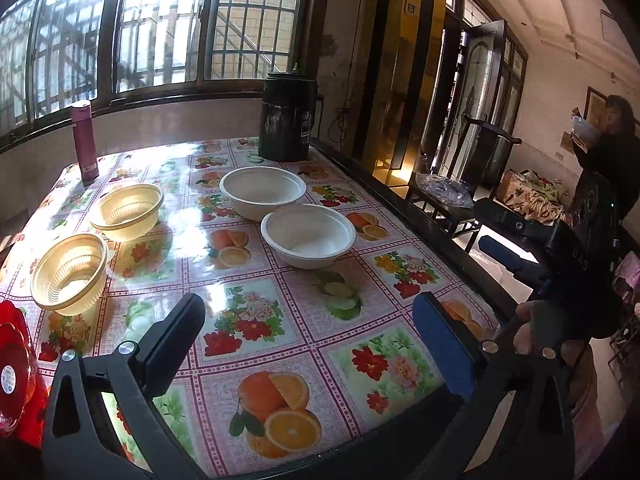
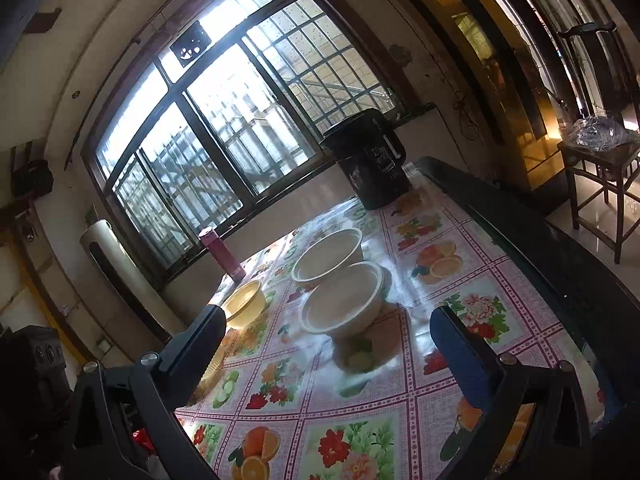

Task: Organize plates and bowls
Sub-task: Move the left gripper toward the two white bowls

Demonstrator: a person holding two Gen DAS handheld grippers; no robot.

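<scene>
Both tongs, left tongs (image 1: 308,320) and right tongs (image 2: 328,328), gape wide and empty, so the right should probably pinch the near white bowl (image 2: 342,306) by its rim to nest it.

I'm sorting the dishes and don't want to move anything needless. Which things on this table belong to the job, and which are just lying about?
For the job:
two white bowls
two yellow bowls
red plate

Lying about:
pink flask
black water boiler

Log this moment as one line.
left gripper open, empty | right gripper open, empty | white bowls unstacked | yellow bowls unstacked
</scene>
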